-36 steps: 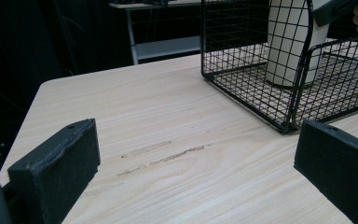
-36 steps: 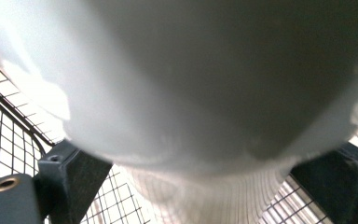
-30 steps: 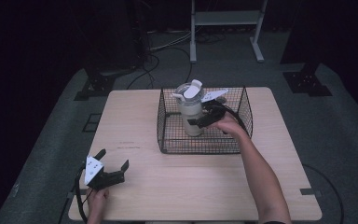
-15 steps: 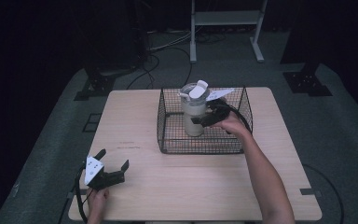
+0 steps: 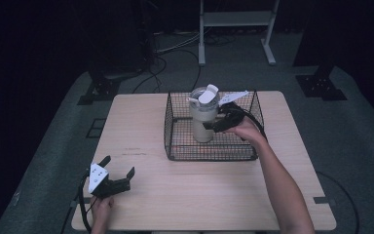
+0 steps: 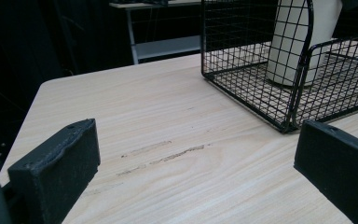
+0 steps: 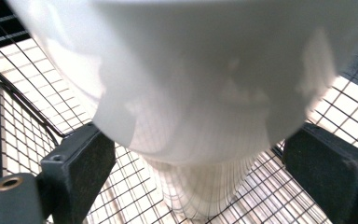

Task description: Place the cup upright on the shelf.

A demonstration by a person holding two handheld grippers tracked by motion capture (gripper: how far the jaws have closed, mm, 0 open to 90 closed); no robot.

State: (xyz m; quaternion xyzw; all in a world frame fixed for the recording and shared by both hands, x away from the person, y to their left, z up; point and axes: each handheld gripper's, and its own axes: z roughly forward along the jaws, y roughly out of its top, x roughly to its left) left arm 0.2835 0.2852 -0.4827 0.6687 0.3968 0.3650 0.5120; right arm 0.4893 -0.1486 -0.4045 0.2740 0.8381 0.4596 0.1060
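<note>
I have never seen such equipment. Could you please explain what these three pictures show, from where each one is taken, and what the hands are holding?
A person sits at a wooden table and holds a hand-operated two-jaw tool in each hand. The high view looks down from above. The other two pictures come from small cameras riding on each tool, looking along its black jaws.

On the table stands a black wire basket with a pale tumbler upright inside it. The right gripper reaches into the basket; its jaws stand on either side of the tumbler, though the pictures do not show whether they press it. The left gripper rests near the table's front edge, open and holding nothing.
</note>
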